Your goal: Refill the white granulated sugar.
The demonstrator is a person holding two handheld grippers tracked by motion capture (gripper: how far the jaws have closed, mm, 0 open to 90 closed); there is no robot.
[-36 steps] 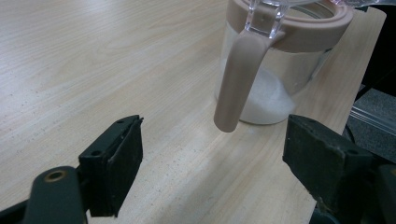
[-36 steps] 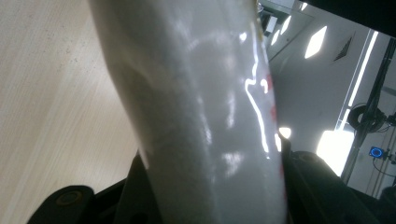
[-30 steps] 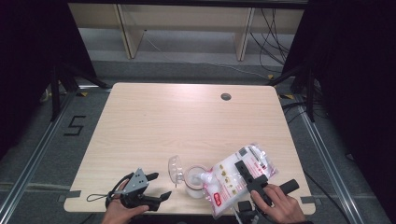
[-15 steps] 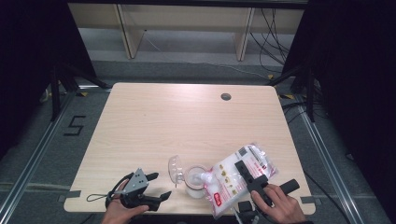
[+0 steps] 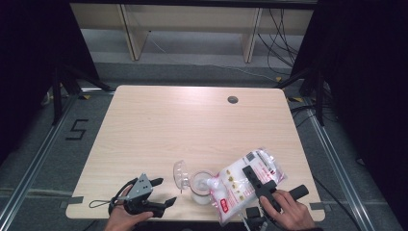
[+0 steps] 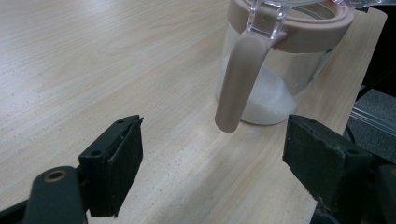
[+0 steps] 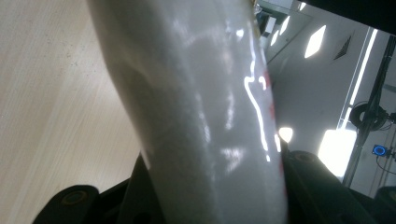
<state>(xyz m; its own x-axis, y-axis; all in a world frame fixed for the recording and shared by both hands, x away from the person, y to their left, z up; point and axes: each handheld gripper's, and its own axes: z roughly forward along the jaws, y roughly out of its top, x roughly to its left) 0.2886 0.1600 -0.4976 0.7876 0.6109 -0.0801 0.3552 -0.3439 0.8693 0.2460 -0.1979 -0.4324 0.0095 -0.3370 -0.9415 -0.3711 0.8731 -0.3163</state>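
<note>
A clear jar with a pink rim and a flipped-up clear lid stands near the table's front edge, partly filled with white grains. In the left gripper view the jar is close ahead, its pink tab hanging down. My left gripper lies open on the table to the jar's left, jaws wide apart. My right gripper is shut on a clear bag of white grains, tilted with one corner over the jar's mouth. The bag fills the right gripper view between the jaws.
The light wooden table has a round cable hole at the back right. The jar and both hands sit close to the front edge. Shelving stands beyond the table.
</note>
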